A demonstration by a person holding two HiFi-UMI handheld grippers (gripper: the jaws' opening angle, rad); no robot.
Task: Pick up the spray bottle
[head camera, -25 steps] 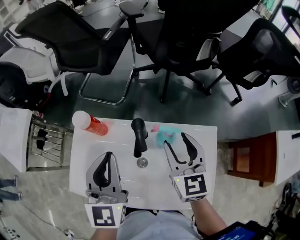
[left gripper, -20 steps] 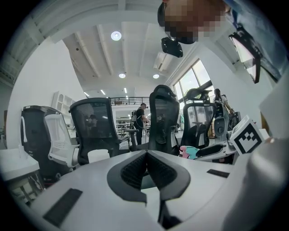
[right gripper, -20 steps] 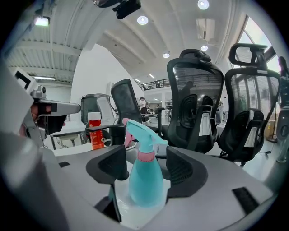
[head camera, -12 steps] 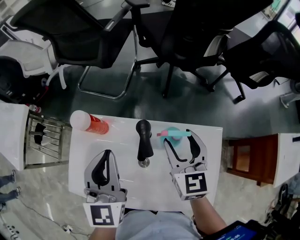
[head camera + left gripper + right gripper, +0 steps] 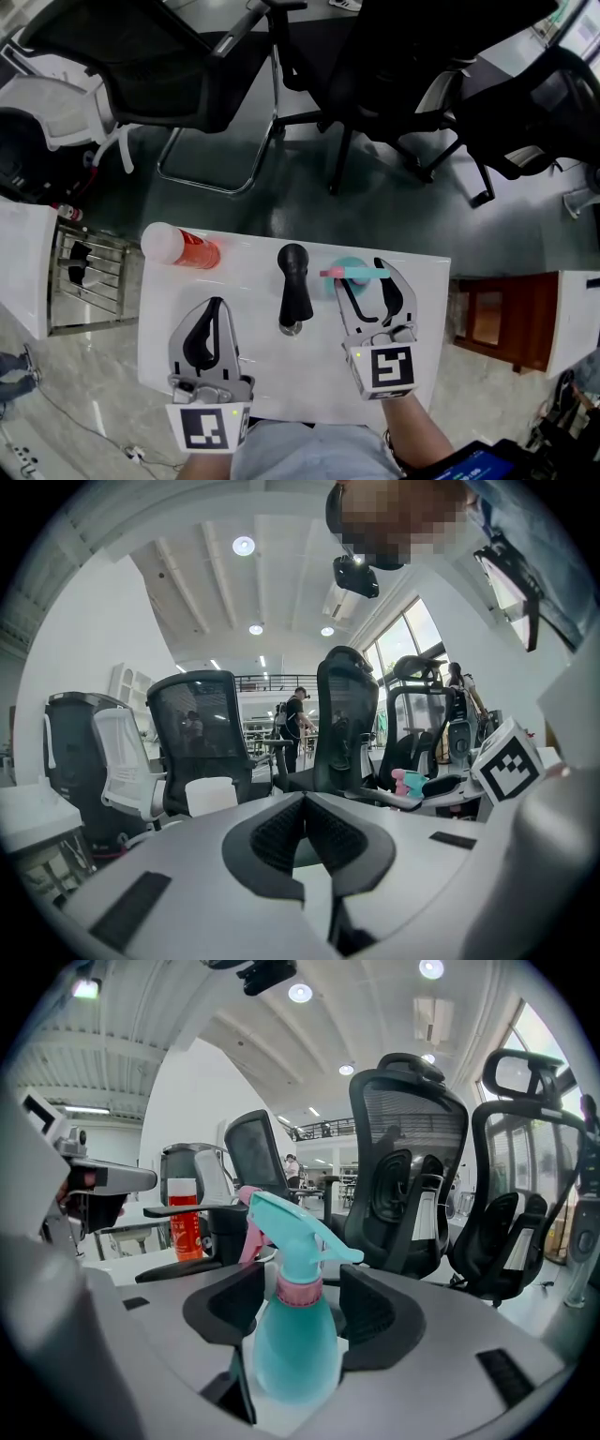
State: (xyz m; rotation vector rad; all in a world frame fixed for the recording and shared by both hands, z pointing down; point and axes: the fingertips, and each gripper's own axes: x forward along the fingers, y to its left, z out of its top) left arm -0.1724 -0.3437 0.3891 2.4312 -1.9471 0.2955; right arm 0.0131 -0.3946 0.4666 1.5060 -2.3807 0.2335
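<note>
The right gripper [image 5: 358,277] straddled the teal spray bottle [image 5: 292,1344] on the white table [image 5: 253,361]. Its jaws had just been closing but were not yet clamped. The left gripper [image 5: 216,307] was closed and empty.

No readable text, label, brand or number on anything in view.

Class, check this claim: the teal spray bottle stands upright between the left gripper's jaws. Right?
No: the teal spray bottle stands upright between the jaws of the right gripper, which have just been closing, not the left gripper. The right gripper view shows it.
</note>
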